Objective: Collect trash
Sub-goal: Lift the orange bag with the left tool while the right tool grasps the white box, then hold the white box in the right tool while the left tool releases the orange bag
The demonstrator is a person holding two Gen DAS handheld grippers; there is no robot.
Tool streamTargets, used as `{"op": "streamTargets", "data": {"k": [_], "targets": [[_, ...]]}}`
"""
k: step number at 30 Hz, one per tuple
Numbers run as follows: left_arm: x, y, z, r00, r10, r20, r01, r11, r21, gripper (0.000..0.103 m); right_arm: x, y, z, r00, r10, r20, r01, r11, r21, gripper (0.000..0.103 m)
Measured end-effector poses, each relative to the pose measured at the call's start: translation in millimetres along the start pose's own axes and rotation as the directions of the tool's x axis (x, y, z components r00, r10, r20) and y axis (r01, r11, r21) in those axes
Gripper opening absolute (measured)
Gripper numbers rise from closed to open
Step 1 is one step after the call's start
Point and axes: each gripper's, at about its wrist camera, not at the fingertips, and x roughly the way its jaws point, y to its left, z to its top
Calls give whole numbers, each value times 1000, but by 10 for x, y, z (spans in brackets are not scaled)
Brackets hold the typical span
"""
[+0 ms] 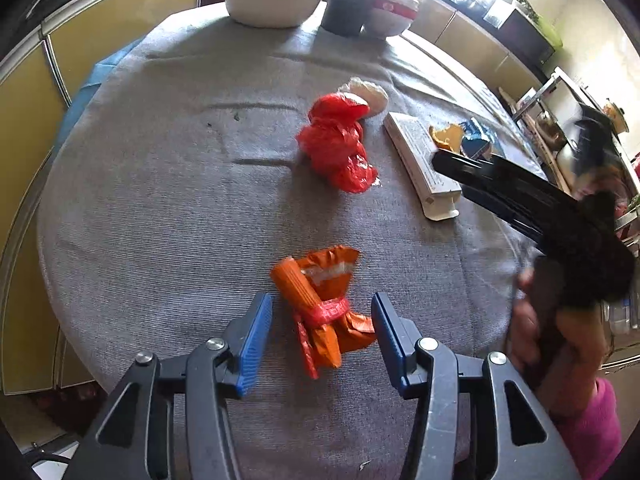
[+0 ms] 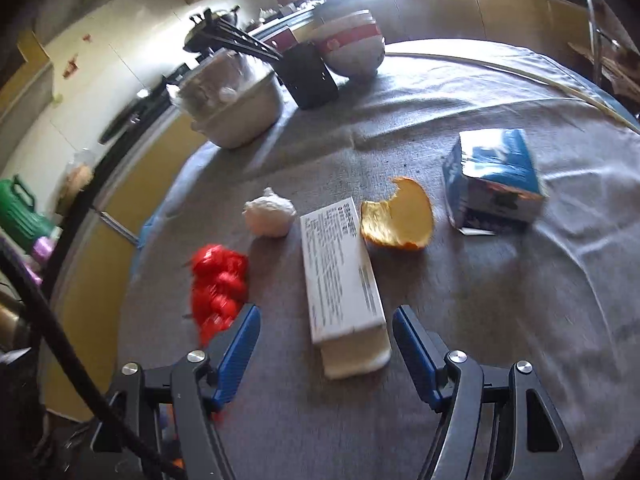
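While both tongs gape, left tongs (image 1: 322, 332) flank orange wrapper (image 1: 320, 304) untouched

Bare grey cloth (image 1: 160, 200) open across the left, crowded rightward by red bag (image 1: 338, 146), white carton (image 2: 340, 276), peel (image 2: 398, 220), blue box (image 2: 494, 178).

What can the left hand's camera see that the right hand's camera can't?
Only the left wrist view shows the orange wrapper lying between the open left gripper, and a hand holding the right gripper.

Only the right wrist view shows the blue box whole.

Both show the red bag, white box, white wad, orange peel and bowls.
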Motion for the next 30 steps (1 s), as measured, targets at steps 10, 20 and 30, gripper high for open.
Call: {"op": "streamTargets", "data": {"k": [10, 20, 30], "targets": [[9, 73, -111, 1000, -7, -23, 6, 1000, -21, 53, 176, 181, -119, 992, -126, 18, 127, 982, -140, 46], [179, -61, -55, 1000, 12, 11, -12, 1000, 15, 29, -449, 20, -697, 997, -80, -1, 79, 987, -143, 46], [80, -441, -314, 999, 33, 8, -33, 993, 113, 23, -1016, -250, -1127, 998, -61, 31, 63, 997, -55, 46]]}}
